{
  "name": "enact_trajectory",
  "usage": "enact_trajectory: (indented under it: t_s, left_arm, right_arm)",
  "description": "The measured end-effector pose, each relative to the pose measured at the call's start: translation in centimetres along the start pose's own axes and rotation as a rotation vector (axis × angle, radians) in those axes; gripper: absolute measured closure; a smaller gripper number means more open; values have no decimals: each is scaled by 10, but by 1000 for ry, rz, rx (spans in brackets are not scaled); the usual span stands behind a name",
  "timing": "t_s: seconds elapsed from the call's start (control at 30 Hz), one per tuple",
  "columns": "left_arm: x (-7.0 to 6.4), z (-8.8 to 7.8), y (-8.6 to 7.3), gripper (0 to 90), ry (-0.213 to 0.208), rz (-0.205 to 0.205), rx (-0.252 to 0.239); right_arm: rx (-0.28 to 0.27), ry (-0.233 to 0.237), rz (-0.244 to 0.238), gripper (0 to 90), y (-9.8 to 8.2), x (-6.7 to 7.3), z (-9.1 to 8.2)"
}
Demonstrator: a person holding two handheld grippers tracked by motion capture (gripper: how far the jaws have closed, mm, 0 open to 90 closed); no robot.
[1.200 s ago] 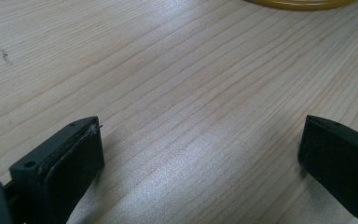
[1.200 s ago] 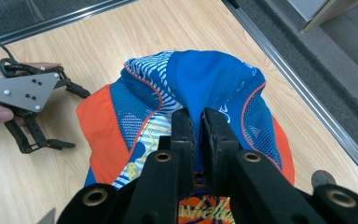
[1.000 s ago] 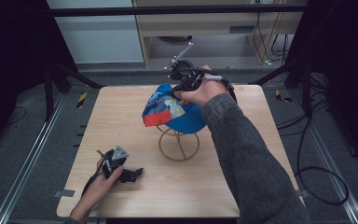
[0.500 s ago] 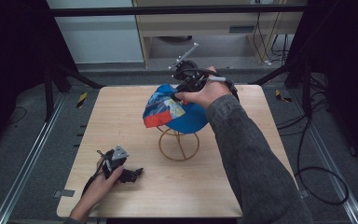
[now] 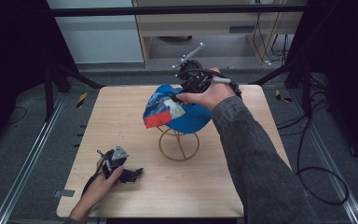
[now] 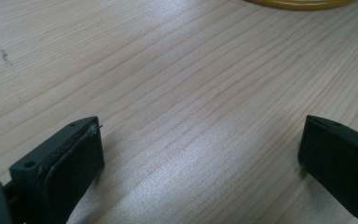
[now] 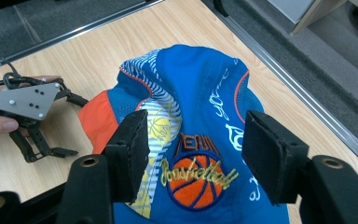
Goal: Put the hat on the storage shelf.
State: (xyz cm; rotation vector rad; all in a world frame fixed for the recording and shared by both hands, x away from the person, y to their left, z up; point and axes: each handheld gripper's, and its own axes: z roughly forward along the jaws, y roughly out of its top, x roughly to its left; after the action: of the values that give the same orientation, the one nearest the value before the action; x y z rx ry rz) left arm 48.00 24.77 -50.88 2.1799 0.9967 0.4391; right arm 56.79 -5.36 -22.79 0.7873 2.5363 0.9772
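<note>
In the lower left of the high view, the left hand (image 5: pixel 93 191) rests on the pale wooden tabletop (image 5: pixel 121 116) near its front edge, holding the black left gripper with a grey three-cornered plate on top (image 5: pixel 131 173); its own view shows its two black jaws spread wide, with bare wood grain between them and a sliver of the yellow ring base (image 6: pixel 303 3) cut off at the top edge. Past it, at the centre of the high view, a blue baseball cap with an orange brim and striped side panels (image 5: pixel 175 112) sits on a thin yellow wire stand (image 5: pixel 178 143), whose upper part is hidden under the cloth. The cap's long axis runs roughly from the lower left to the upper right of that view, with the orange brim pointing to the lower left, towards the left gripper. In the right gripper view the cap (image 7: pixel 200 126) shows an embroidered orange basketball badge with yellow lettering, white script on the blue crown, and orange piping; the lettering is hard to read. Above the cap's far side in the high view, the right hand (image 5: pixel 209 95) in a grey sleeve holds the black right gripper (image 5: pixel 179 98), its tips apparently at the crown, though the hand covers them. Its own view shows its jaws apart, standing over the badge without pinching the cloth.
</note>
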Motion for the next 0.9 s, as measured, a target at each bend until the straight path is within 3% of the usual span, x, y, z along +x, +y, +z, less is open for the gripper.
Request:
enact_trajectory:
  t_s: [0.47, 0.9]
  left_arm:
    - [0, 0, 0, 0, 0, 0, -1]
    - [0, 0, 0, 0, 0, 0, 0]
  right_arm:
    - [-53, -4, 31, 348, -10, 0, -13]
    - [-112, -32, 94, 200, -24, -3, -32]
